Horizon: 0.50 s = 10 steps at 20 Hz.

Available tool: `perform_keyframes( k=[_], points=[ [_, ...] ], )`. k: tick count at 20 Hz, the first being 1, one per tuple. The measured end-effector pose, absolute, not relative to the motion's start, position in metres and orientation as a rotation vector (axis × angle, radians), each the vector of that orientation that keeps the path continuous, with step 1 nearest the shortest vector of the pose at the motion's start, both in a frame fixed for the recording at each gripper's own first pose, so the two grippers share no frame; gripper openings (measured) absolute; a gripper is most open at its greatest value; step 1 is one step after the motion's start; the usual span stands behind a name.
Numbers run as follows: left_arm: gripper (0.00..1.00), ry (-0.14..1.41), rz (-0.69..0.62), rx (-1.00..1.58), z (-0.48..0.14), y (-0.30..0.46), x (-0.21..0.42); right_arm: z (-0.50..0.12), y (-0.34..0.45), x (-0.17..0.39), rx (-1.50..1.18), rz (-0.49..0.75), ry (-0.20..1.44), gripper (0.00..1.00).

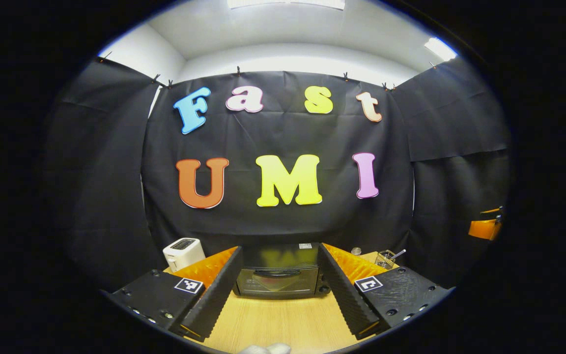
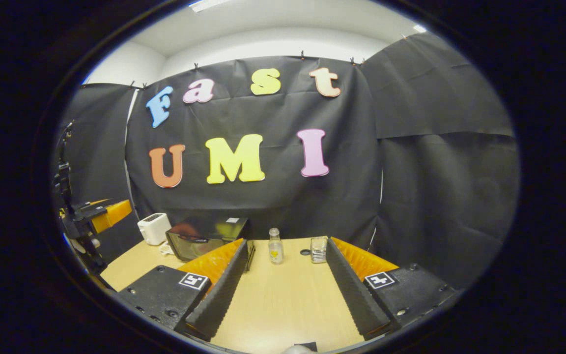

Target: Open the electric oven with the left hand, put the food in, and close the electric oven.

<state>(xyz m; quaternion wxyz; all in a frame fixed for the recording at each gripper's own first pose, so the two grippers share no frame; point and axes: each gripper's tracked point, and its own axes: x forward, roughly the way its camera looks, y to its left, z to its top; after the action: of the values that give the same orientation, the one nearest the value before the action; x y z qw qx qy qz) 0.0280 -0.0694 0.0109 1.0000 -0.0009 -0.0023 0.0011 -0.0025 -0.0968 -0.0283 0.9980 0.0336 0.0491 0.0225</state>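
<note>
- Left gripper view: a wire holder (image 1: 385, 258) stood at the far right of the tabletop (image 1: 283, 324), with a thin utensil leaning out of it; what else it held could not be told.
- Right gripper view: a small clear bottle (image 2: 275, 247) with a yellow mark on its side and a clear glass (image 2: 318, 249) stood side by side near the back edge; their contents could not be told. A small dark round lid (image 2: 305, 252) lay between them.
- Electric oven (image 1: 277, 275): a dark box with a glass door, shut, its handle running across the top of the door; it sat at the back of the tabletop against the black cloth wall, framed between the fingers of the left claw (image 1: 280, 290), which stood spread wide and held nothing.
- White toaster (image 1: 183, 252): just left of the oven.
- Right claw (image 2: 283, 290): fingers spread wide, nothing between them, over bare wood with free room ahead up to the bottle and glass.
</note>
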Motion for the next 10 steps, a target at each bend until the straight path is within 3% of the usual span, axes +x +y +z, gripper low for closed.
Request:
perform_keyframes(
  k=[10],
  points=[
    [0.96,0.034,0.057,0.044,0.006,-0.095,-0.057,-0.027,-0.132,-0.056,0.076,0.077,0.052,0.96]
  ],
)
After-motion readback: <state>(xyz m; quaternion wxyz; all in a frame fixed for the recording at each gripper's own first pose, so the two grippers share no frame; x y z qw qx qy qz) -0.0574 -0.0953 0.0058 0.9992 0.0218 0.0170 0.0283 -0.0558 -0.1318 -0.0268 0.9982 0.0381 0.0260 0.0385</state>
